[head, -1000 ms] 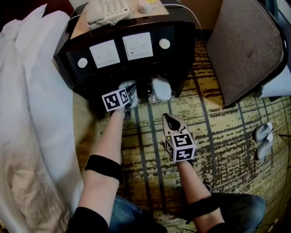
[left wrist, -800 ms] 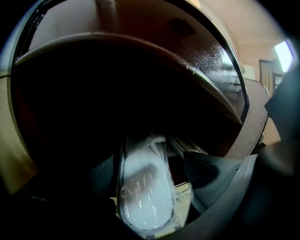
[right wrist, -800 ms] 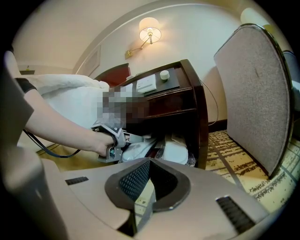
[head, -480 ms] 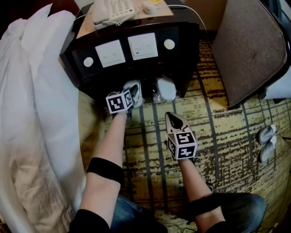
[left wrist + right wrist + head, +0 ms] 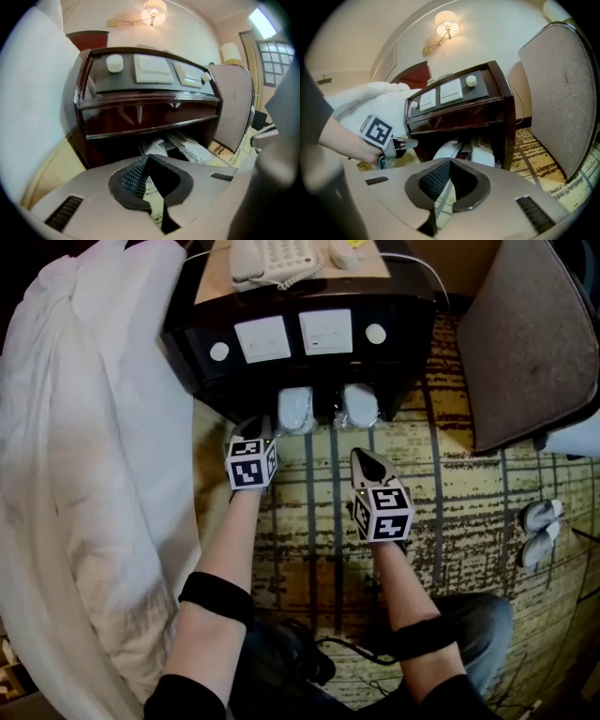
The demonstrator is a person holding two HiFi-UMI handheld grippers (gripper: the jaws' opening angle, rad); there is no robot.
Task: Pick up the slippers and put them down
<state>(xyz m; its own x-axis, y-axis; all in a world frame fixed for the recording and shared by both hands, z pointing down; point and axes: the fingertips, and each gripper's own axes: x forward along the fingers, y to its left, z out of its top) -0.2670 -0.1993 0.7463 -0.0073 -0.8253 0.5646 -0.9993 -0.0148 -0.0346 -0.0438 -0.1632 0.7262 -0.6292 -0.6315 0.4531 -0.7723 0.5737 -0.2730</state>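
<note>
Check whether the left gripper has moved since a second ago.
Yes. The left gripper has pulled back from the nightstand toward the person; it was at the left-hand slipper and is now clear of it.

The 2 slippers [image 5: 294, 410] show only their near ends, the rest hidden inside the nightstand [image 5: 281, 371]. The telephone [image 5: 272, 257] is cut off by the top edge.

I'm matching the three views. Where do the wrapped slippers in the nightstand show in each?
Head view: wrapped slippers top centre, in the nightstand's lower opening.
Left gripper view: wrapped slippers centre, just above the jaws.
Right gripper view: wrapped slippers centre, just above the jaws.
Shared landmark: the white switch panels.
</note>
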